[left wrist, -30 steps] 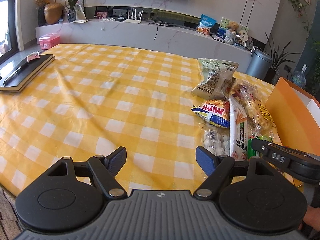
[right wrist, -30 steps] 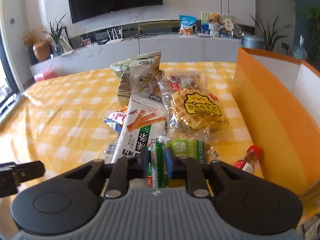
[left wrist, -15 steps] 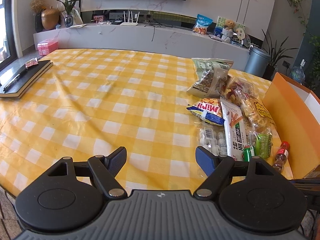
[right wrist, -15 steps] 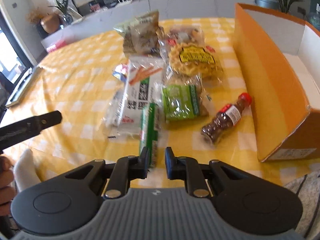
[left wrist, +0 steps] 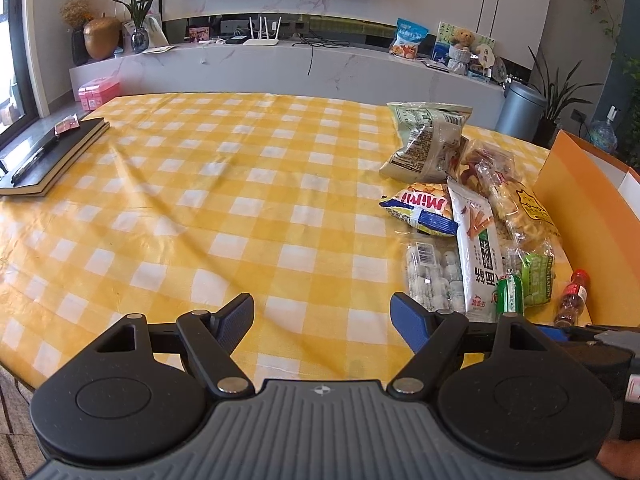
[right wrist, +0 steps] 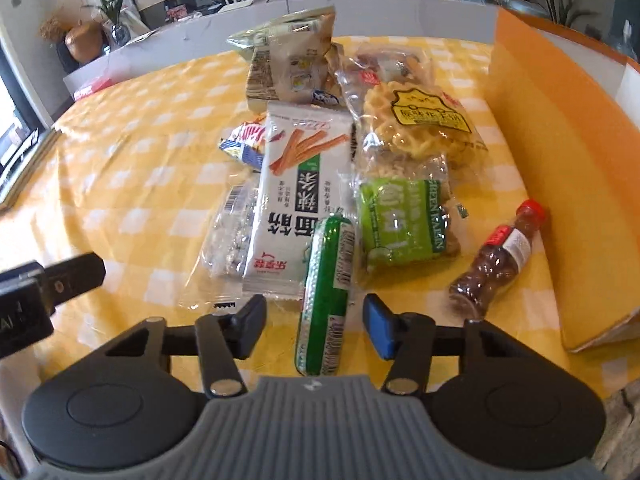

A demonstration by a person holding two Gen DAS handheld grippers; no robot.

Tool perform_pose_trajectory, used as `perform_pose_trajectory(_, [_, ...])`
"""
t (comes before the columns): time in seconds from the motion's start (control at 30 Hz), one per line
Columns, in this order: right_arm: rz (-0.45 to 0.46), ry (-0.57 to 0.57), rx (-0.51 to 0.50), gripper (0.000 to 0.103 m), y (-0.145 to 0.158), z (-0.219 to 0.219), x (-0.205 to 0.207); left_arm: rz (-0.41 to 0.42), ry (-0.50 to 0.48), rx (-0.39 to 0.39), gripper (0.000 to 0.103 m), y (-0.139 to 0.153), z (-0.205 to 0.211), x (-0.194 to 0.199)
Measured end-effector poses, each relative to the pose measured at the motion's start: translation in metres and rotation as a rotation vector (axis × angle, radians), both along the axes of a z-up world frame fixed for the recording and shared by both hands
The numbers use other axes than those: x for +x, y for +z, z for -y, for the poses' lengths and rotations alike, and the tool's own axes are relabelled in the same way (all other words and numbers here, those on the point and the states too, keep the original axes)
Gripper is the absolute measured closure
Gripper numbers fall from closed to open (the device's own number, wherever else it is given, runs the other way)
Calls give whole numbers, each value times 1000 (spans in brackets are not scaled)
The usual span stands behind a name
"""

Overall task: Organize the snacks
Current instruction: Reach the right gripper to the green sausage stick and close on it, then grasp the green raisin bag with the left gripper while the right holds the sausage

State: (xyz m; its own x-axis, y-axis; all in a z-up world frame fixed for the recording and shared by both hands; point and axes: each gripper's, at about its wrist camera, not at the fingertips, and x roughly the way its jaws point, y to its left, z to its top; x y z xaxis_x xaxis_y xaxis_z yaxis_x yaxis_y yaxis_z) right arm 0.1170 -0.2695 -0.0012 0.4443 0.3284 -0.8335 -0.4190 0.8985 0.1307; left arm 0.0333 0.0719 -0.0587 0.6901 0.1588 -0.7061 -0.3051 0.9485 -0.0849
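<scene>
A green tube-shaped snack (right wrist: 326, 280) lies on the yellow checked tablecloth between the fingers of my right gripper (right wrist: 314, 308). Its jaws are opening and neither pad touches the tube. Beyond it sit a white bag with orange sticks printed on it (right wrist: 296, 196), a green packet (right wrist: 400, 216), a waffle-snack bag (right wrist: 420, 120) and a small red-capped bottle (right wrist: 500, 256). An orange box (right wrist: 560, 140) stands open at the right. My left gripper (left wrist: 322, 308) hangs open over bare cloth, left of the snack pile (left wrist: 472, 216), with nothing between its fingers.
A black notebook with a pen (left wrist: 48, 156) lies at the table's far left. The table's near edge runs just under both grippers. One finger of the left gripper (right wrist: 52, 280) shows at the left of the right wrist view. A long marble shelf (left wrist: 280, 68) stands beyond the table.
The right gripper was shut on the green tube and held it over the pile. It drew back toward the near edge, set the tube down, and its jaws have parted. The left gripper stayed put.
</scene>
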Motion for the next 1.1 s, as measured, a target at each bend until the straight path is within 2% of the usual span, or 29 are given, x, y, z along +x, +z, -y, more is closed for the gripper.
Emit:
perform_pose_trajectory(0.03, [8,15,-17,76,0,-1,-2,-1,-1,2,12,0,1,0])
perform_pose_trajectory(0.1, [1,34,-18,80,3,2,-7,-4,-2,4,12,0,0,0])
perform_pose_trajectory(0.17, [-7,51,-26,81,6,9,-14,-3,0,2,12,1,0,0])
perform_pose_trajectory(0.3, [-26,99,-107,80,6,20,-25,-2,-1,6,12,0,1,-1])
perform_pose_trajectory(0.53, [31,90,-112,71,1,8,-18,-8,-32,11,13,-1,8,-1])
perform_pose_trajectory(0.6, [36,79,-105,66,0,7,-15,-4,-39,17,13,-2,11,-1])
perform_pose_trajectory(0.67, [39,67,-100,65,-1,8,-12,-6,-45,27,13,-2,15,-1])
perform_pose_trajectory(0.73, [56,62,-104,80,-1,8,-14,2,-52,38,13,-1,18,-3])
perform_pose_trajectory(0.77, [63,59,-105,82,-1,9,-15,14,-58,43,13,1,20,-4])
perform_pose_trajectory(0.87, [69,36,-69,82,3,18,-18,59,-74,70,13,11,27,-9])
perform_pose_trajectory(1.0, [157,-69,-39,82,19,45,-28,130,-126,97,16,23,38,-15])
perform_pose_trajectory(1.1, [141,-135,0,82,20,64,-26,149,-176,116,16,27,51,-13])
